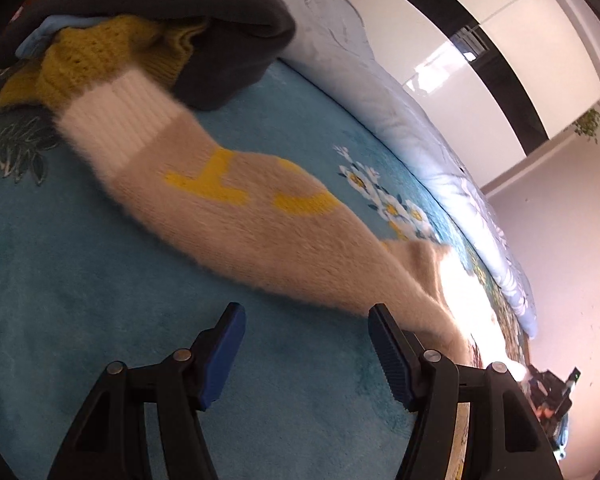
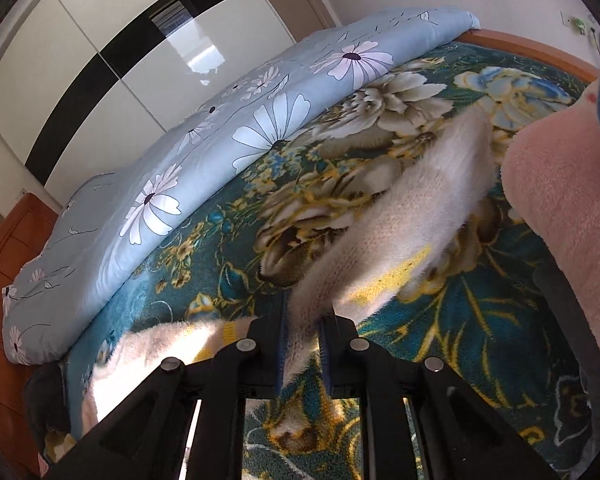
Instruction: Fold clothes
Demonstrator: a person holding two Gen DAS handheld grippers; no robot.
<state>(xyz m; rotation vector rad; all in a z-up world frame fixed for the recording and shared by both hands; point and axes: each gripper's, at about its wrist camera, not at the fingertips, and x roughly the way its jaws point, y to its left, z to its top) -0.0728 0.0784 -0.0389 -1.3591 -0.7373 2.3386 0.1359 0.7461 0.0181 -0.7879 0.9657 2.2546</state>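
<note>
- Right gripper is clamped on the fuzzy beige sweater; I have its fabric pinched between the pads.
- Left gripper stands apart, holding nothing; the sweater's sleeve runs diagonally ahead, brushing its right finger.
- Teal blanket left of it is open; clothes pile lies beyond.

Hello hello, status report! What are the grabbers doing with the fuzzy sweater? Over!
Left gripper open, empty. Right gripper shut on beige sweater, stretched across the bed blanket. Clothes pile sits on its far end.
</note>
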